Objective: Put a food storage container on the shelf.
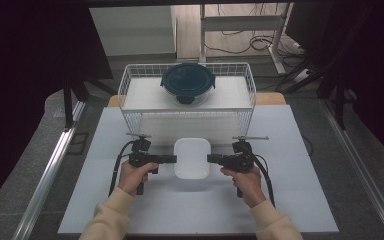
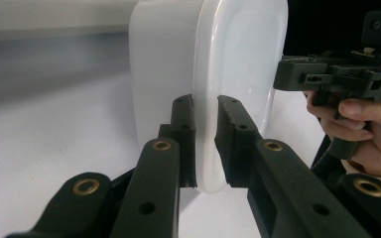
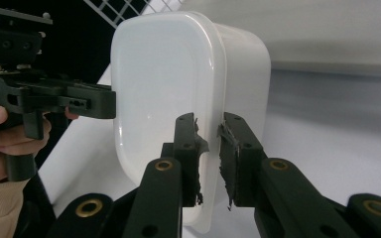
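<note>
A white container (image 1: 192, 158) with rounded corners sits between the two grippers, over the middle of the white worktop (image 1: 290, 200), nearer its far edge than the edge where the person stands. The left gripper (image 1: 172, 159) comes at it from the left side and the right gripper (image 1: 211, 158) from the right, each held level in a hand with a cream sleeve behind it.

In the left gripper view the two black jaws are clamped on the container's rim (image 2: 206, 144), one pad against the outer wall and the other inside the lip. In the right gripper view the jaws pinch the opposite rim (image 3: 209, 148) the same way, and the rubber on those pads (image 3: 228, 148) looks torn and ragged. So both tools are closed on the container, one at each side.

Just beyond the container, along the far edge of the worktop, stands a white wire basket (image 1: 130, 95). Inside it, toward the back, rests a round glass bowl with a dark blue lid (image 1: 187, 80), well apart from the container.
</note>
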`<state>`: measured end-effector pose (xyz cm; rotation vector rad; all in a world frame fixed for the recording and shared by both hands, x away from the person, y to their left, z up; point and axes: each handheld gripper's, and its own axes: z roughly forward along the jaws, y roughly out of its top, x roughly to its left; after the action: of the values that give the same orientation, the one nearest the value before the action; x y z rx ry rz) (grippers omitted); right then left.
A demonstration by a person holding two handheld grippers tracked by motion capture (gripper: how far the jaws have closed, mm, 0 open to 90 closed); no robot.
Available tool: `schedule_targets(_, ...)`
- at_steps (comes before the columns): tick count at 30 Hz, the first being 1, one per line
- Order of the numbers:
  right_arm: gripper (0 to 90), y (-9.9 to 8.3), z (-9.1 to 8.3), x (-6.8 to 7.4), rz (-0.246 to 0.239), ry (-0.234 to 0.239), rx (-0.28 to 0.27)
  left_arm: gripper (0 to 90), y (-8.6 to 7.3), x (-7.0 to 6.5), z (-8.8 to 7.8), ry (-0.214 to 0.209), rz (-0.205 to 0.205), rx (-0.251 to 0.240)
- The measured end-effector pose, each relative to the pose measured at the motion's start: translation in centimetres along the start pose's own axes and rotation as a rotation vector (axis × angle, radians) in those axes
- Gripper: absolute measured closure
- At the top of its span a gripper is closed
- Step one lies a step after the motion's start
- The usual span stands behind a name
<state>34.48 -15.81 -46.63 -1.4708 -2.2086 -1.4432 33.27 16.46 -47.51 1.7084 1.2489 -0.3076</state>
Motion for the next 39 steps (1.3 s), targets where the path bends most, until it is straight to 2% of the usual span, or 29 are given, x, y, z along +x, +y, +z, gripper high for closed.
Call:
schedule_targets(3, 77.9, 0.6, -0.7, 1.1, -0.035, 0.012, -0.016, 79.0, 0.1, -0.6, -0.7, -0.006, 0.014, -0.019)
schedule_targets(5, 78.0, 0.7, -0.9, 1.3, -0.038, 0.016, -0.018, 79.0, 0.3, -0.8, -1.2, -0.008, 0.026, -0.03)
schedule_targets(14, 78.0, 2.4, -2.4, 3.8, -0.113, 0.021, -0.04, 78.6, 1.1, -2.2, -2.9, -0.019, 0.041, -0.061)
schedule_targets(39, 79.0, 6.0, -5.8, 7.4, -0.2, 0.075, -0.105, 78.6, 3.9, -6.6, -7.1, -0.028, 0.147, -0.142)
